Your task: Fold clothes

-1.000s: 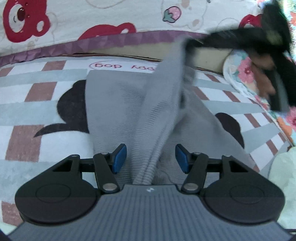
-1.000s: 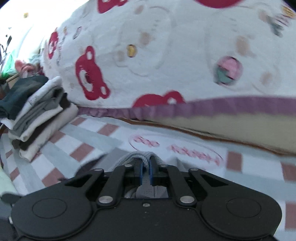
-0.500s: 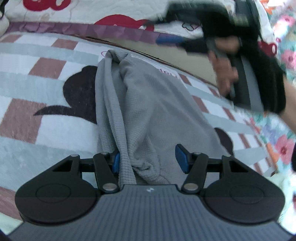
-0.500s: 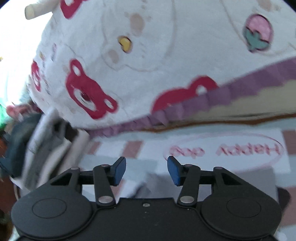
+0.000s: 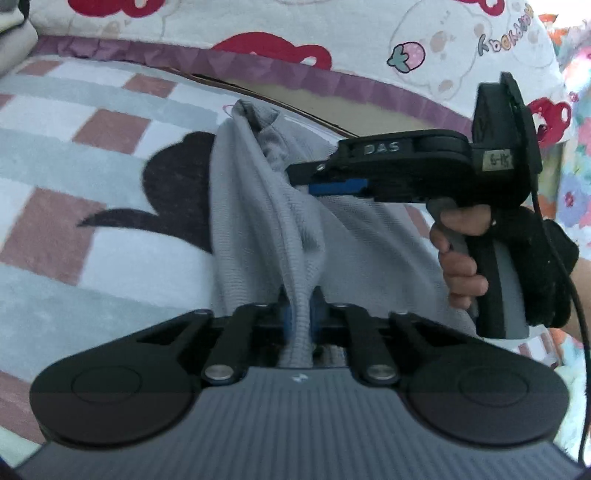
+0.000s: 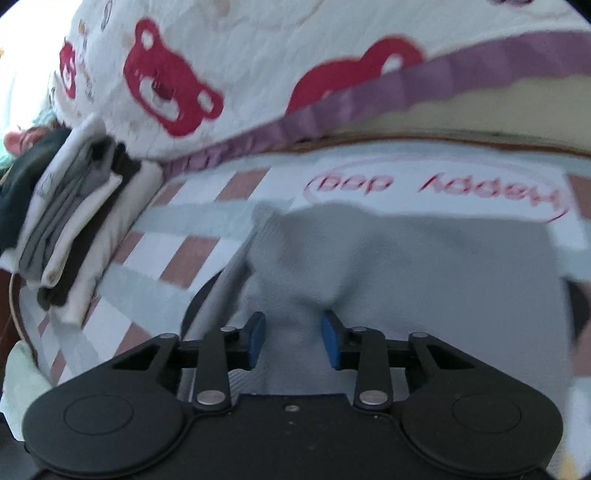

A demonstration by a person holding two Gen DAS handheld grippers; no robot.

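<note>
- Two black handheld grippers with blue finger pads are on one grey waffle-knit garment (image 5: pixel 255 206), which lies on a plush checked rug of pale blue, white and dusty-pink blocks (image 5: pixel 92 184) right in front of a white quilted bedspread printed with red bears (image 5: pixel 258 22).
- Left gripper (image 5: pixel 300 325): fingers pressed together on a bunched ridge of the grey knit at the near end. Looks to me like that's the anchor, so the cloth can't slide when the other end gets pulled.
- Right gripper (image 5: pixel 334 182): seen side-on from the left wrist camera, it's nosed into the raised fold further up the garment. From its own camera the fingers are apart, with a hump of grey fabric sitting between the pads (image 6: pixel 256 339). I'd say it isn't gripping anything right now, just straddling the fold.
- The person's right hand (image 5: pixel 461 254) is wrapped round the handle below, part covered by a black glove or sleeve.
- The garment is gathered lengthwise into a narrow strip with a ridge down the middle, not flat. My guess is we're mid-fold, and pinching both ends of that ridge would let it be lifted or flipped as one piece.
- A stack of already folded clothes in white, grey and black (image 6: pixel 70 206) sits off to the left against the bedspread, well apart from the grey one. Probably where this goes after.
- Right wrist view is a bit blurry, so fine detail there is iffy.
</note>
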